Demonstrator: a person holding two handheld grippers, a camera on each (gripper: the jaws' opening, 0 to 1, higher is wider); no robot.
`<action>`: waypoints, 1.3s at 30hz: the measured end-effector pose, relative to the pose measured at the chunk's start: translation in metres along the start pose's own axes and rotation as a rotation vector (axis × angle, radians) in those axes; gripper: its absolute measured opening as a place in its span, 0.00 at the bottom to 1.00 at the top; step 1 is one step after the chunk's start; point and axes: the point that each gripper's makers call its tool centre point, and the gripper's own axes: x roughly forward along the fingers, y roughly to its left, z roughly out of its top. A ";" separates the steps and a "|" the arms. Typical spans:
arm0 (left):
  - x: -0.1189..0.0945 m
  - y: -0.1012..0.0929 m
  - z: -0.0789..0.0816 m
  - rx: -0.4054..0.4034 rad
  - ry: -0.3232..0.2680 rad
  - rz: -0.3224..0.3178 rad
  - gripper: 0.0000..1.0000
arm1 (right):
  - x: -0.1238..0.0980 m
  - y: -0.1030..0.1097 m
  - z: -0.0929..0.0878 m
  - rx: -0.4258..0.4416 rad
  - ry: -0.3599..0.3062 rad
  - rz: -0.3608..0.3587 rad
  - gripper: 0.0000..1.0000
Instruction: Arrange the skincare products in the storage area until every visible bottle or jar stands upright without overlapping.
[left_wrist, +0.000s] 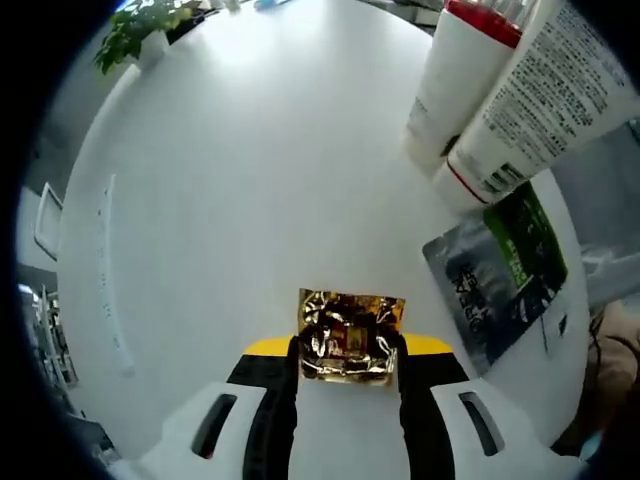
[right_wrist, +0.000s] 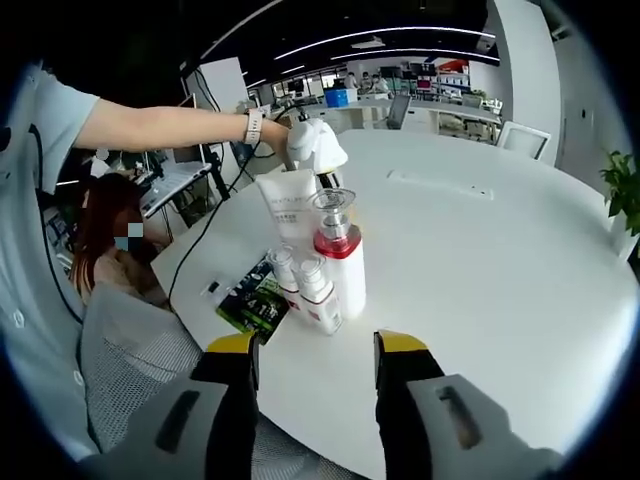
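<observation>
Two grippers are at work over a big round white table (left_wrist: 240, 170). The left gripper (left_wrist: 348, 345) is closed on a small shiny gold packet (left_wrist: 350, 336), which sits squeezed between its two jaws just above the table. Ahead and to the right of this gripper lie two white tubes (left_wrist: 540, 95) side by side and touching. One has a red cap. Closer, on the right, lies one dark flat sachet (left_wrist: 500, 270) with green on it.

The right gripper (right_wrist: 315, 360) has its jaws wide apart and holds nothing. Its yellow tips hang near the table edge. Just ahead of it stands a small group of skincare things, close together. I count one white tube (right_wrist: 288, 208) standing tall at the back, one pump bottle (right_wrist: 340, 255) with a red band and clear top, and two small bottles (right_wrist: 305, 290) in front. The dark sachet (right_wrist: 255, 300) lies flat to their left.

A person's arm (right_wrist: 170, 127) with a watch reaches in from the left and holds the other gripper (right_wrist: 315, 145) above the group.

One green plant (left_wrist: 135, 30) stands far ahead on the left.
</observation>
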 end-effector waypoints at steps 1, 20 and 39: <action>-0.001 0.000 -0.001 -0.006 0.000 0.004 0.36 | 0.000 0.000 0.001 -0.001 -0.002 0.000 0.51; -0.020 -0.043 -0.027 -0.109 0.028 0.023 0.36 | -0.005 0.017 0.007 -0.031 -0.026 0.017 0.57; -0.024 -0.101 -0.049 -0.232 0.038 0.012 0.36 | -0.007 0.027 0.003 -0.078 -0.023 0.017 0.73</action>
